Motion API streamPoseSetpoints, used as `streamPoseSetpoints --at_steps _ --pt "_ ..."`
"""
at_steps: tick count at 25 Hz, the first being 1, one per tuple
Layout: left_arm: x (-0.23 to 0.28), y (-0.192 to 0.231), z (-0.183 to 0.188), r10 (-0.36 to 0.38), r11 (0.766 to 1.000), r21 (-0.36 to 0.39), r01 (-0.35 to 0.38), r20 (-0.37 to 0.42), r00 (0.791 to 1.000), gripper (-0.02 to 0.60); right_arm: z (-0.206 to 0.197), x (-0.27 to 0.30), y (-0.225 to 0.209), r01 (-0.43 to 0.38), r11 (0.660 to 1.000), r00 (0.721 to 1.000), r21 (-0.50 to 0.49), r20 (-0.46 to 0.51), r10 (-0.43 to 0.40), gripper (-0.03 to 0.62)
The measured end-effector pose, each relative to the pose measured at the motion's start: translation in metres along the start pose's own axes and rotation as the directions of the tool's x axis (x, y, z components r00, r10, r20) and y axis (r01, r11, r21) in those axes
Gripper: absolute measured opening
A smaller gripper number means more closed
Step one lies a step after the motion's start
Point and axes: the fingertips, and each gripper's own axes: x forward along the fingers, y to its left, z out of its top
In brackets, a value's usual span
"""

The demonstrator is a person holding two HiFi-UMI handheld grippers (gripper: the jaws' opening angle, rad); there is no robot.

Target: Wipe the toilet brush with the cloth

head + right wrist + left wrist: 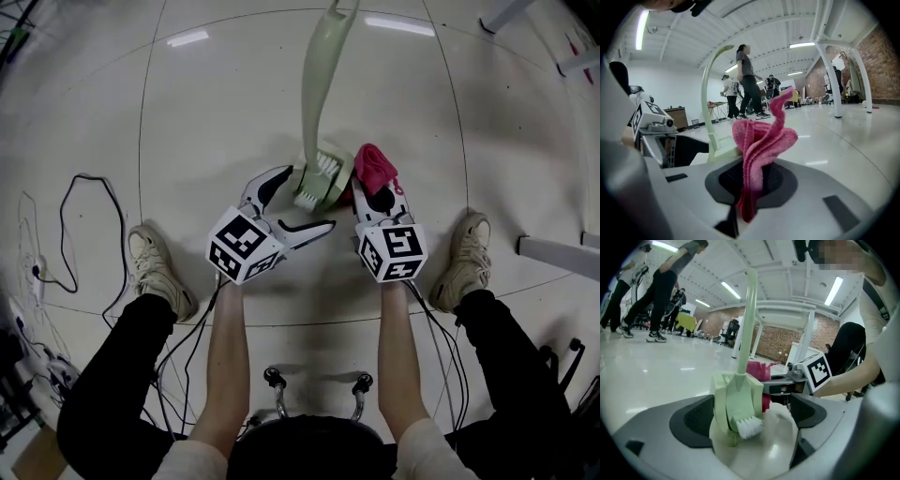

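A pale green toilet brush (323,173) stands on the white floor in its green holder, its long handle (323,66) rising away from me and white bristles (750,427) showing at the base. My left gripper (298,208) is open, one jaw on each side of the holder (733,399). The holder sits close against the left pad and well apart from the right one. My right gripper (375,199), just right of the brush, is shut on a pink cloth (373,167). The cloth (759,145) stands up in folds from between the pads. The handle (707,93) curves up at its left.
My shoes (155,267) (464,258) flank the work spot. Black cables (84,216) and a power strip (33,267) lie on the floor at left. White frame legs (553,253) are at right. People (749,79) walk in the far background.
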Motion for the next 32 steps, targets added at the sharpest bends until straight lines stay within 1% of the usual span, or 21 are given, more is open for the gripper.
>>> streamPoseSetpoints --at_steps 4,8,9,11,13,16,19,21,23,25,28,32 --pt "-0.007 -0.023 -0.006 0.007 0.998 -0.058 -0.005 0.024 1.000 0.492 0.006 0.009 -0.006 0.000 1.000 1.000 -0.019 -0.009 -0.001 0.031" --pt "-0.014 -0.037 -0.011 0.004 0.995 -0.101 0.002 0.056 0.998 0.492 0.008 0.011 -0.004 -0.013 0.996 0.999 -0.087 -0.034 0.010 0.032" --pt "-0.016 -0.037 -0.012 0.007 0.995 -0.095 -0.002 0.053 0.999 0.492 0.009 0.009 -0.003 -0.009 0.995 0.999 -0.104 -0.038 0.005 0.032" --pt "-0.021 -0.030 -0.010 0.029 0.998 -0.058 -0.026 0.038 0.999 0.491 0.010 0.000 -0.002 0.014 0.992 0.999 -0.126 -0.036 -0.019 0.032" --pt "-0.026 -0.013 -0.002 0.054 0.998 -0.028 -0.053 0.040 0.998 0.491 0.010 -0.013 -0.002 0.036 0.990 0.999 -0.133 -0.028 -0.040 0.032" --pt "-0.024 0.013 0.014 0.057 0.998 -0.008 -0.057 0.055 0.997 0.492 0.007 -0.032 0.005 0.034 0.989 0.999 -0.145 -0.025 -0.038 0.032" --pt "-0.013 0.026 0.023 0.027 0.999 0.033 -0.029 0.036 0.999 0.492 0.001 -0.041 0.022 -0.013 0.984 0.999 -0.179 -0.037 0.006 0.032" --pt "-0.002 0.025 0.026 -0.008 0.999 0.049 0.007 0.024 1.000 0.492 -0.001 -0.039 0.029 -0.040 0.979 0.999 -0.198 -0.044 0.032 0.032" --pt "0.007 0.020 0.024 -0.039 0.997 0.063 0.039 0.000 0.999 0.492 0.000 -0.035 0.029 -0.046 0.979 0.998 -0.198 -0.041 0.039 0.032" --pt "0.011 0.014 0.022 -0.050 0.996 0.069 0.050 -0.007 0.999 0.492 0.001 -0.031 0.025 -0.047 0.980 0.999 -0.195 -0.034 0.041 0.032" --pt "0.003 0.009 0.019 -0.035 0.998 0.044 0.034 0.010 0.999 0.491 0.005 -0.025 0.022 -0.063 0.975 0.998 -0.214 -0.033 0.057 0.032" --pt "-0.015 -0.006 0.007 -0.010 1.000 0.017 0.010 -0.003 1.000 0.491 0.014 -0.005 0.021 -0.093 0.961 0.996 -0.262 -0.042 0.085 0.032"
